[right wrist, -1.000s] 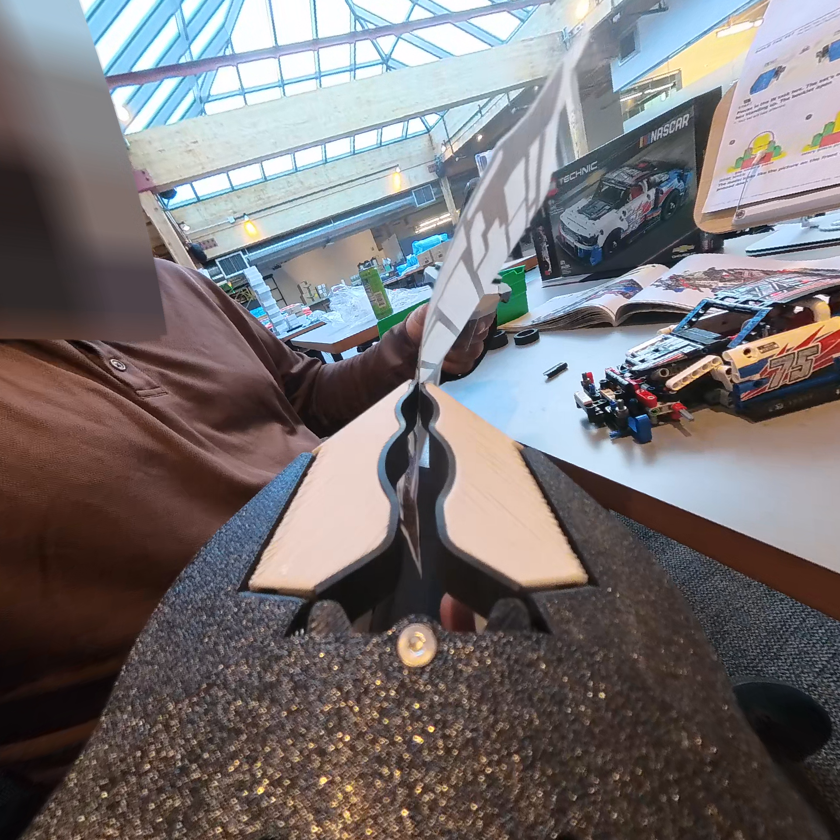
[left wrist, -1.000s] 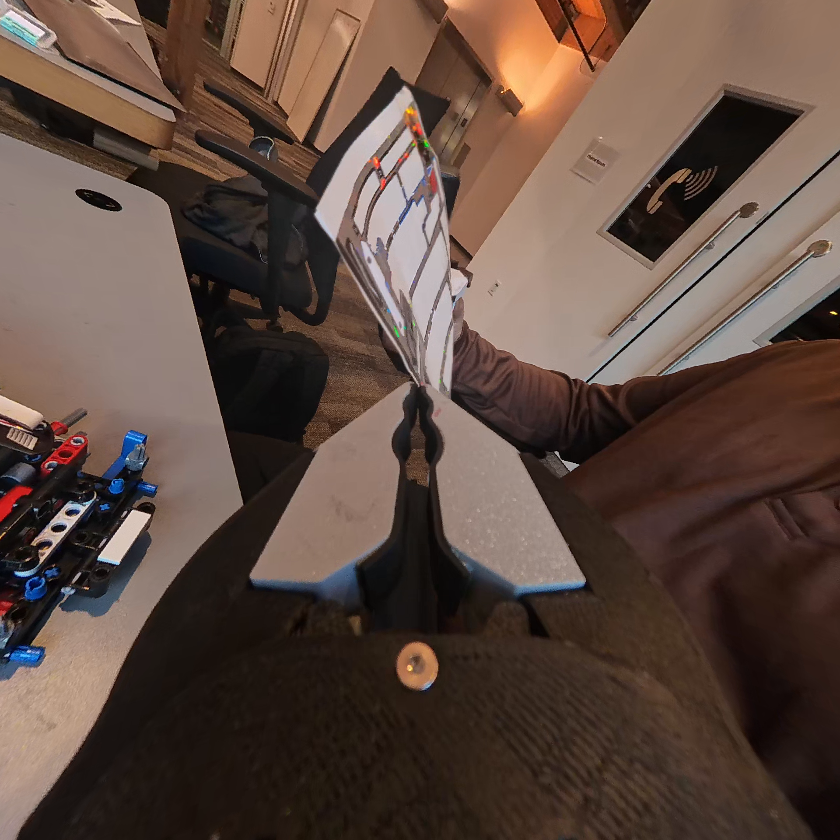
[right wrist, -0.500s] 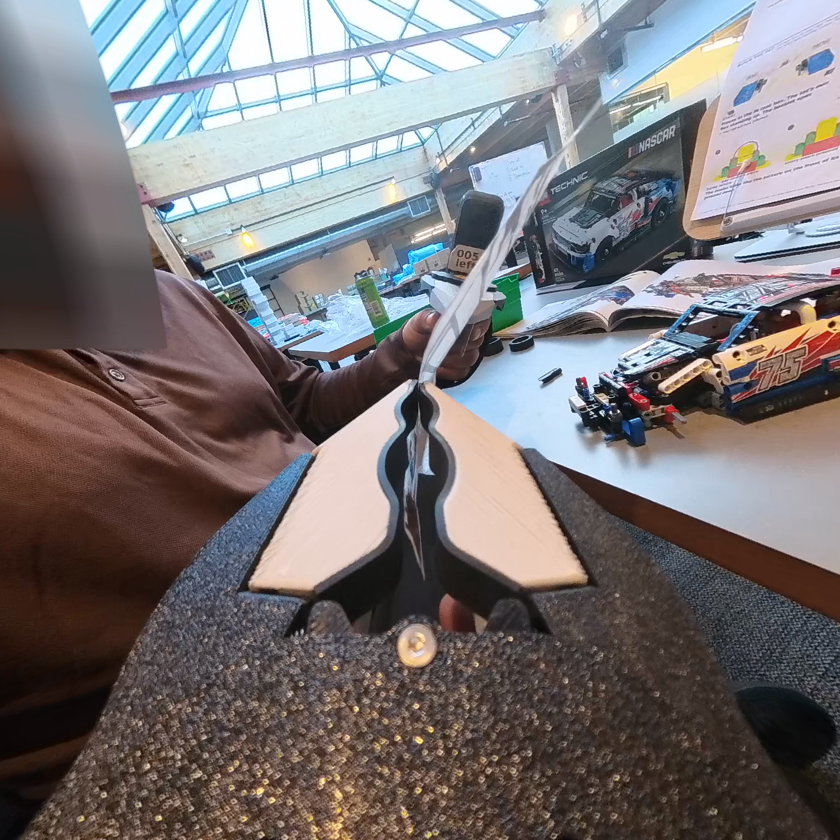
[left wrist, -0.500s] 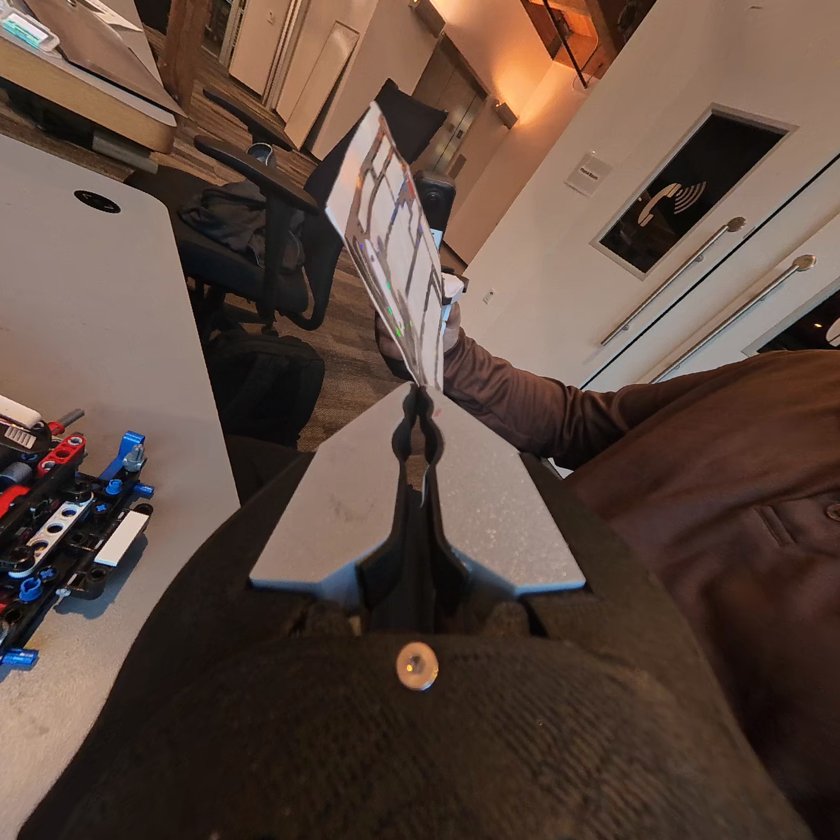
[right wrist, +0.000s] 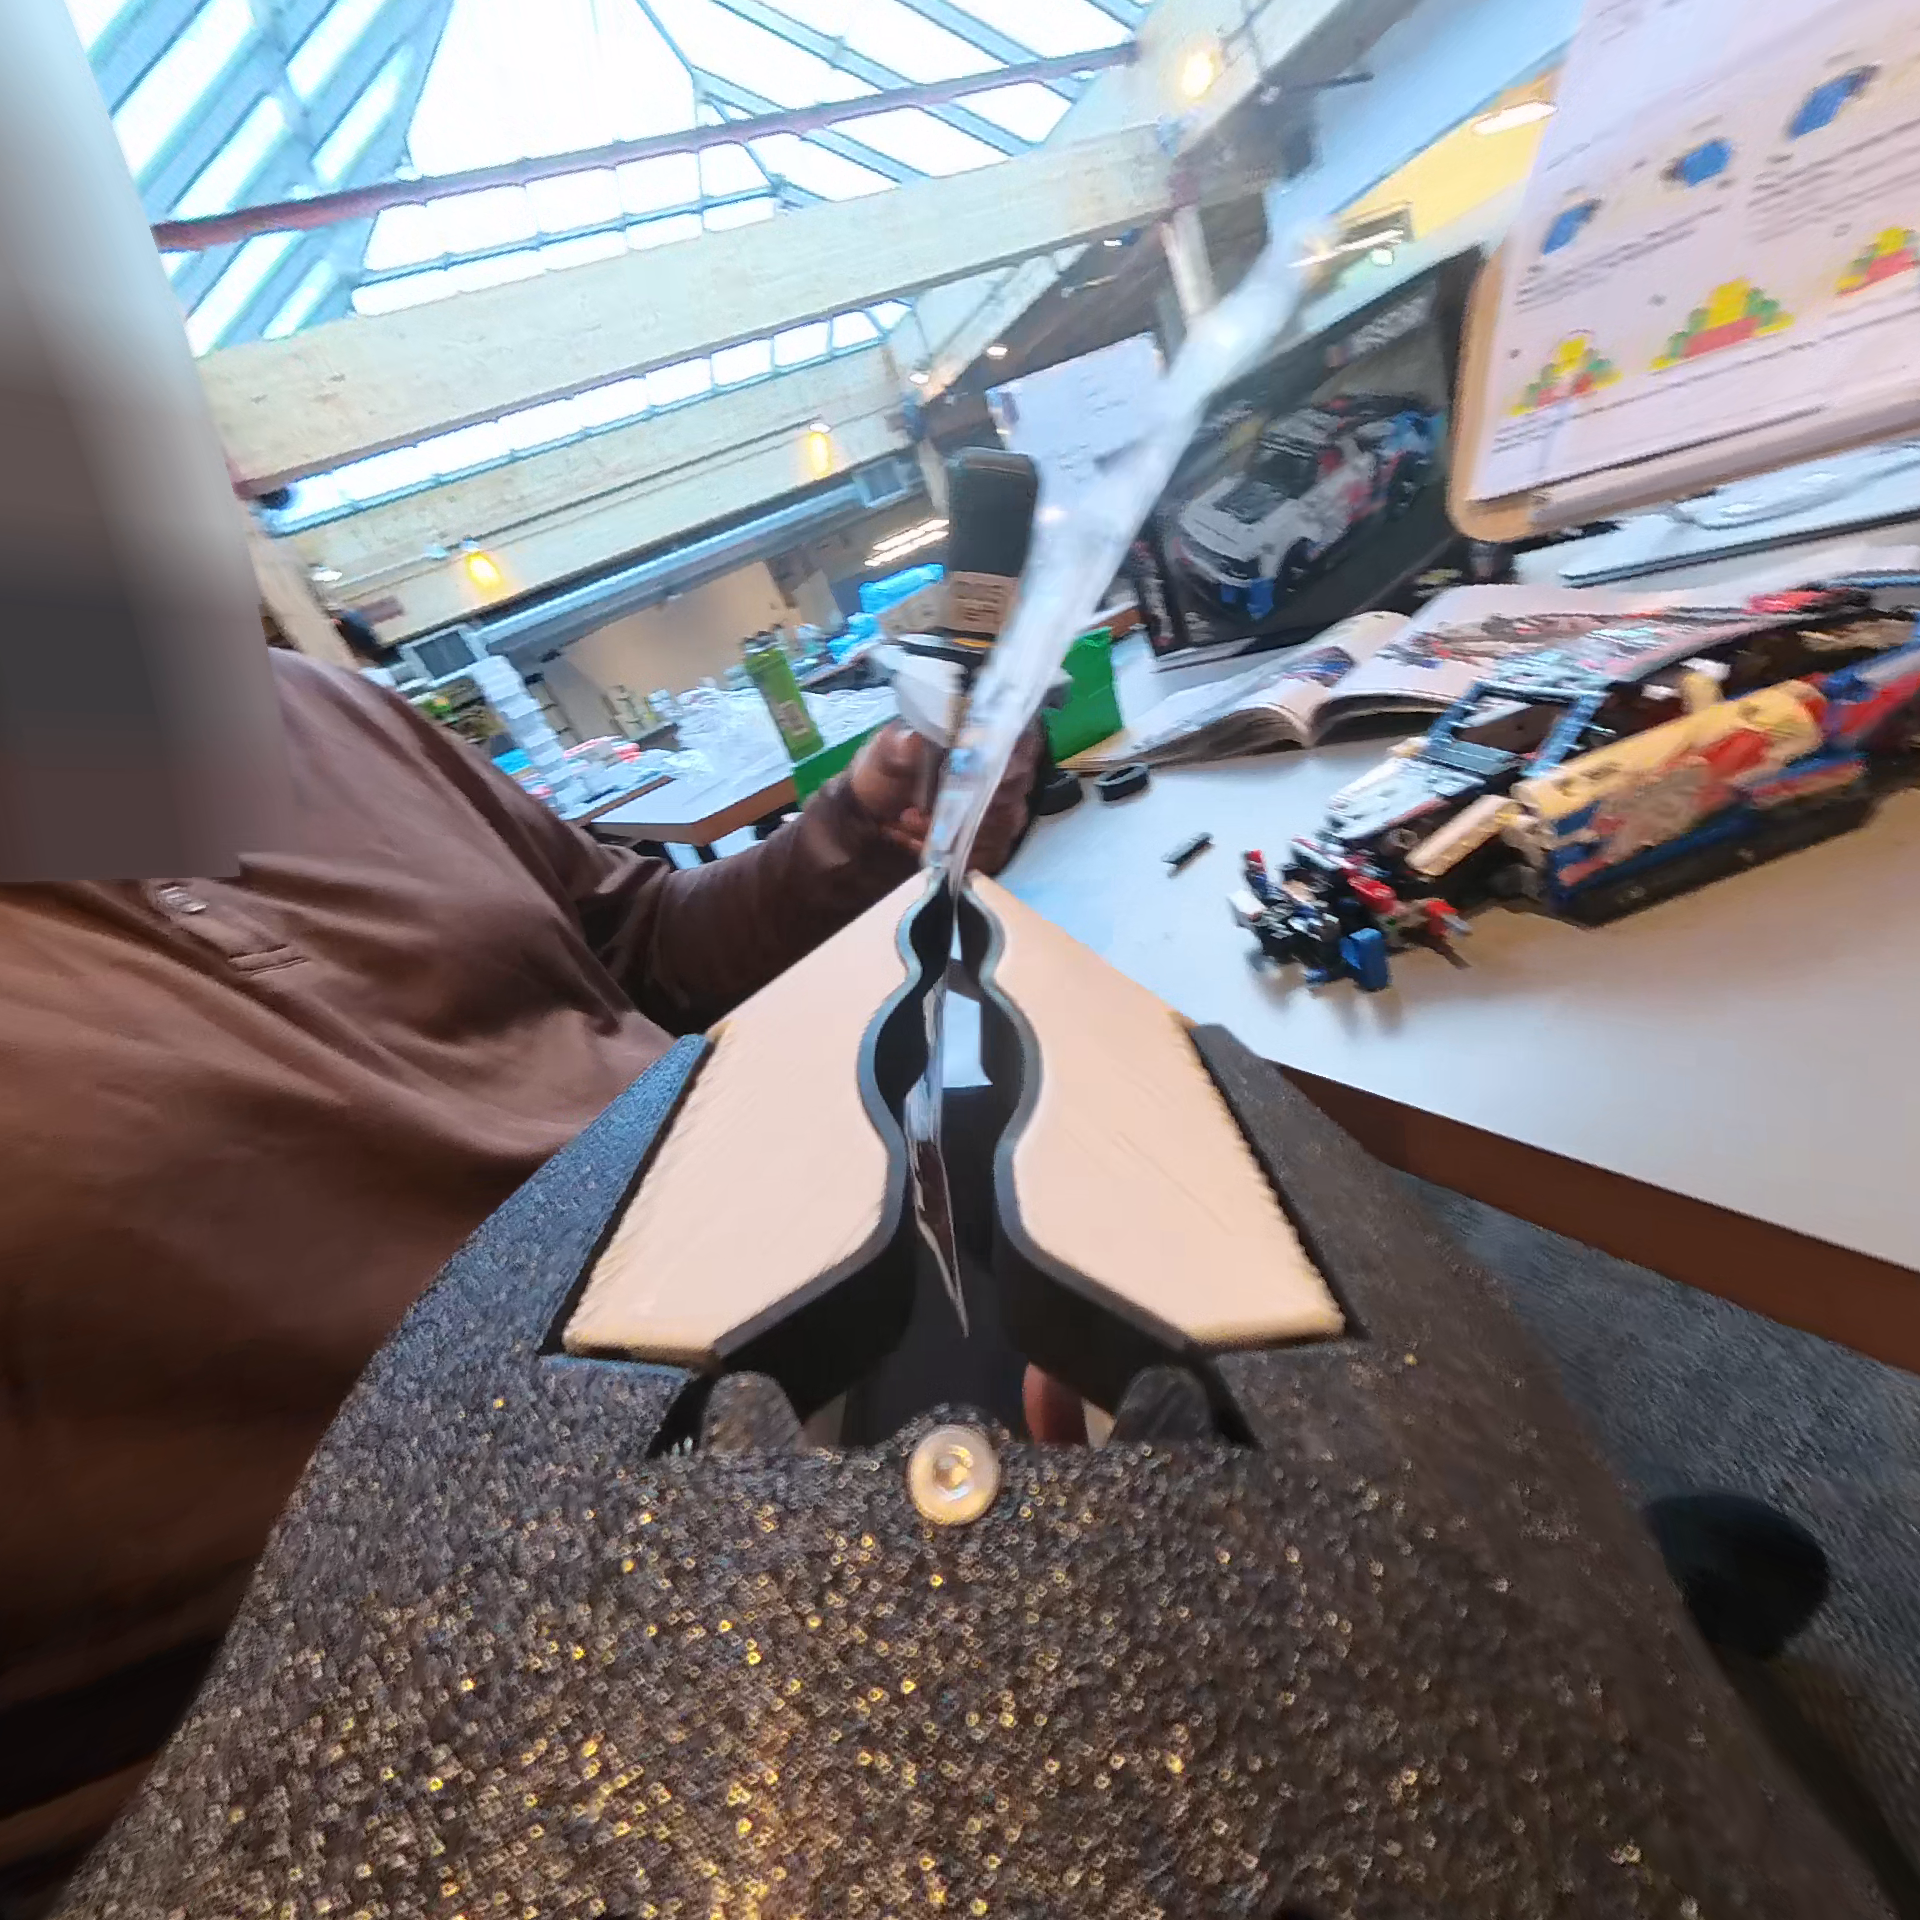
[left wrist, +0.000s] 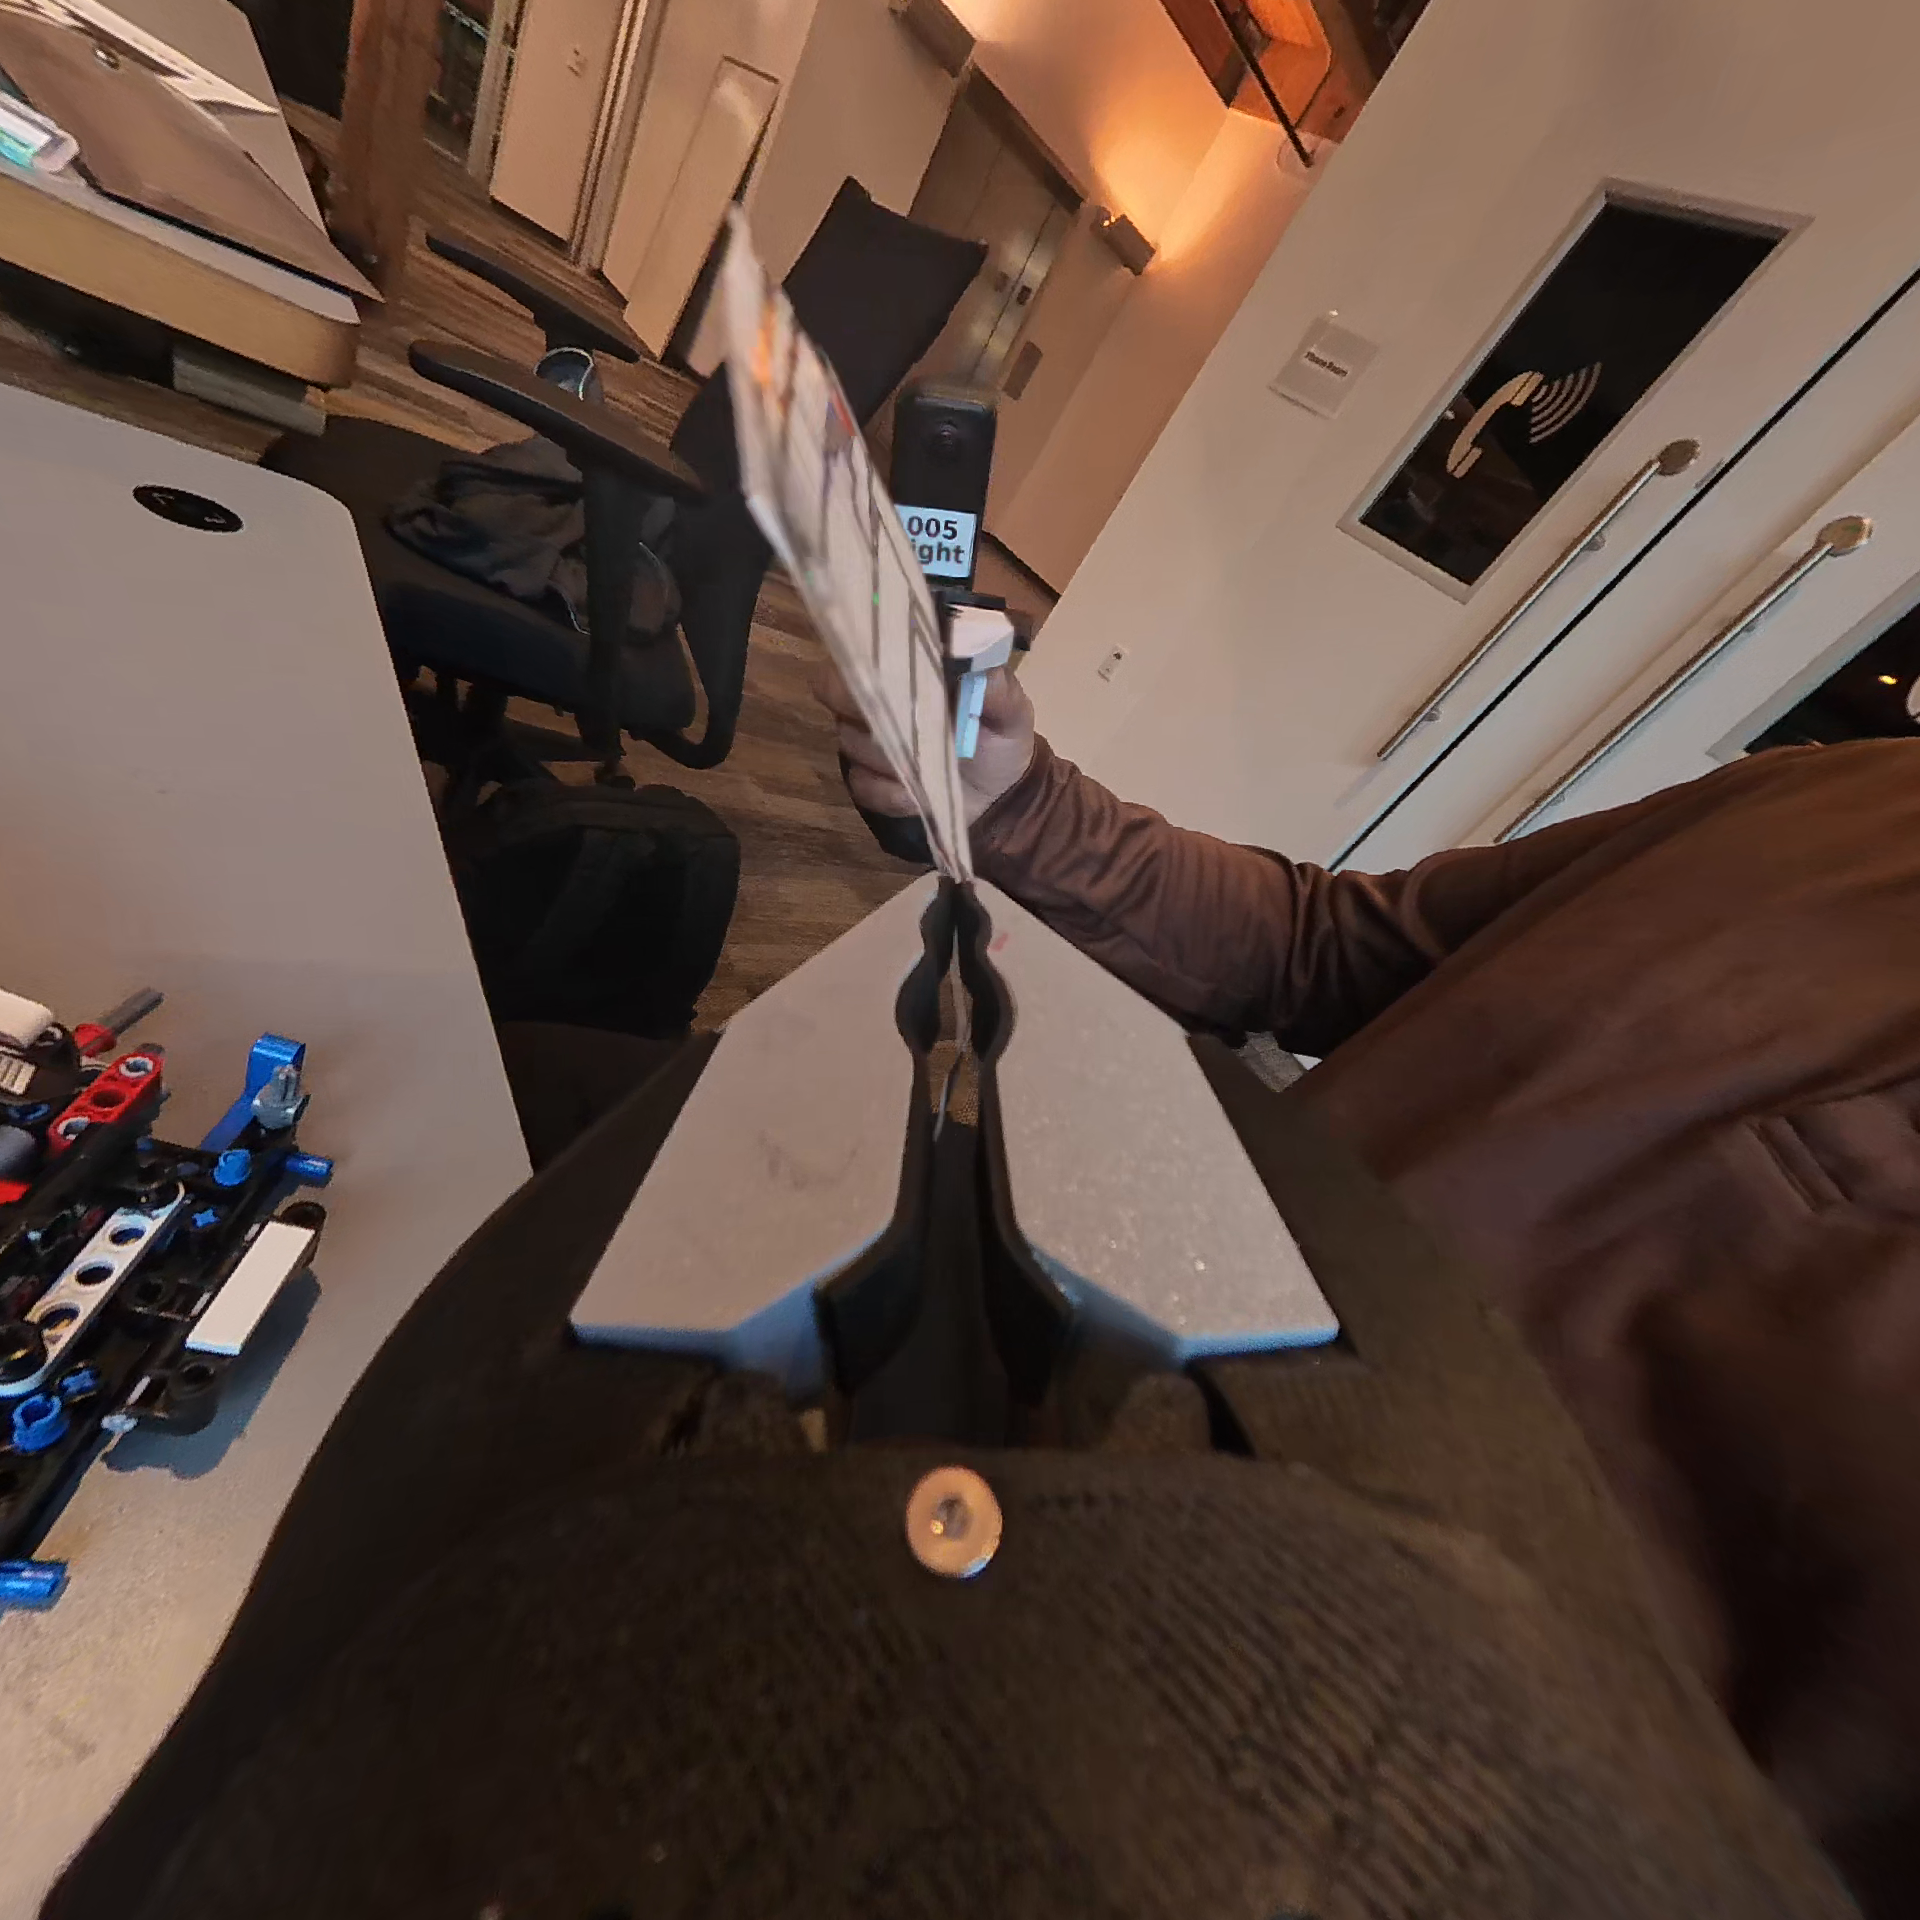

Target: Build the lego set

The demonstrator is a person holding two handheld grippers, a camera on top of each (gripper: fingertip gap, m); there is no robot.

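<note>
Sticker sheet held off the table, pinched at opposite edges by left gripper and right gripper, jaws of both closed on it. Probably raised to pick a decal; part-built Lego car sits on the table nearby.

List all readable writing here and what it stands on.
I won't copy writing out; here is what bears it.
White label on the black camera: legible.
Wall sign: too small.
Dark set box: blurred.
Clipboard sheet: blurred.
Model car side: blurred.
</note>
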